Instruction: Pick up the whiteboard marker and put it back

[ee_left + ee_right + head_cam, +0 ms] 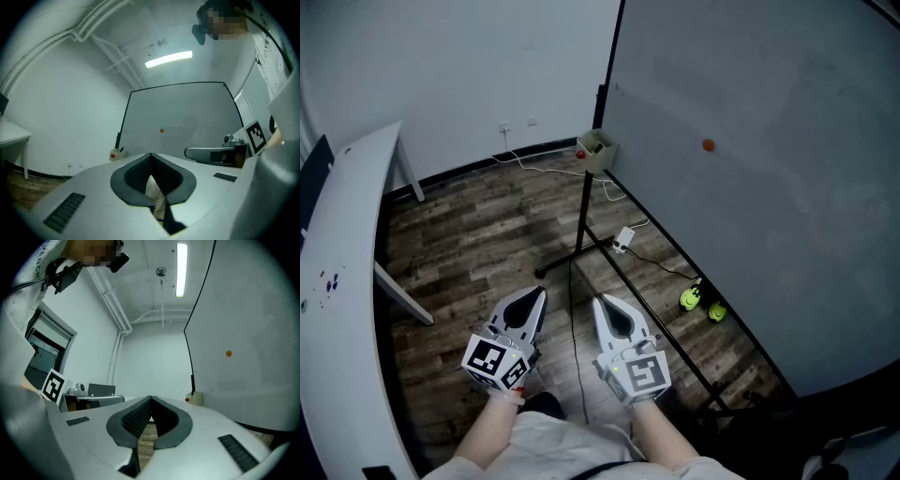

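Note:
A small beige holder box (596, 146) with a red spot hangs at the left edge of the large whiteboard (769, 187). In the left gripper view a short dark stick stands in this box (116, 153); I cannot tell whether it is the marker. No marker shows anywhere else. An orange magnet (708, 145) sits on the board. Both grippers are held low over the floor, side by side and well short of the board. My left gripper (541, 293) has its jaws together with nothing between them. My right gripper (599, 301) is likewise shut and empty.
The whiteboard's black stand (581, 246) spreads its legs over the wooden floor ahead, with cables and a white adapter (624, 239) beside them. Two yellow-green objects (701, 302) lie under the board. A white desk (347, 281) runs along the left.

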### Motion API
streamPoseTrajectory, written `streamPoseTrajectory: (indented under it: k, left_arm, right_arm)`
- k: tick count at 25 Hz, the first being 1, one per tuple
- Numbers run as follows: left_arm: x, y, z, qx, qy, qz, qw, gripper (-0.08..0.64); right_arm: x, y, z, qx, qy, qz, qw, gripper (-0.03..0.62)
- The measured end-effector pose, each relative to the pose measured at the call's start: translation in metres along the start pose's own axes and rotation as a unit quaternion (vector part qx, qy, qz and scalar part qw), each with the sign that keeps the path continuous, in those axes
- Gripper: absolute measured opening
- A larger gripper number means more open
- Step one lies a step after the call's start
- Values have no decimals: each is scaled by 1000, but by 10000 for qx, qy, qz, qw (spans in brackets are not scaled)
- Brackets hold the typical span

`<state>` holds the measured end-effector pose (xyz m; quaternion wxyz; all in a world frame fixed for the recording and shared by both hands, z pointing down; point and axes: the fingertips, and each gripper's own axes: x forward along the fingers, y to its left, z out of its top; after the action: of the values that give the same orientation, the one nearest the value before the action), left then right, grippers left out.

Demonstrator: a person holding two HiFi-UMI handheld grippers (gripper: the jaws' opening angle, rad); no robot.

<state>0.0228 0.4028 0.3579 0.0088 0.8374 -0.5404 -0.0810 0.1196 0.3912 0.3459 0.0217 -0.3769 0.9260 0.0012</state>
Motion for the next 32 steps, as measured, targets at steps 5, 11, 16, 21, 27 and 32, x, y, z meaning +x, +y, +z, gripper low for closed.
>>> streamPoseTrajectory:
  k: [5,11,16,21,27,32]
  left_arm:
    - [1,4,-8,-15,57,36,10000,15]
    - [34,28,-16,-72,74,-23,9999,15]
    - [80,78,-21,-66,44,-123,9999,15]
    - [131,135,-22,-118,89,-283,9995,15]
    - [188,179,-18,-171,158,-594,9980,15]
    - [229,208,-26,-215,192,-782,9965,15]
  right_arm:
    - [1,-5,-7,11,-40,-21,10000,18]
    - [32,-24,-21,68,15,15,10000,18]
    - [94,-44,-27,-42,-16,65,10000,18]
    - [163,-72,-22,-122,11,-163,9998,18]
    - [227,-96,-25,-81,102,-432,9990,18]
    - [272,-116,-31,-84,138,-664,9977,18]
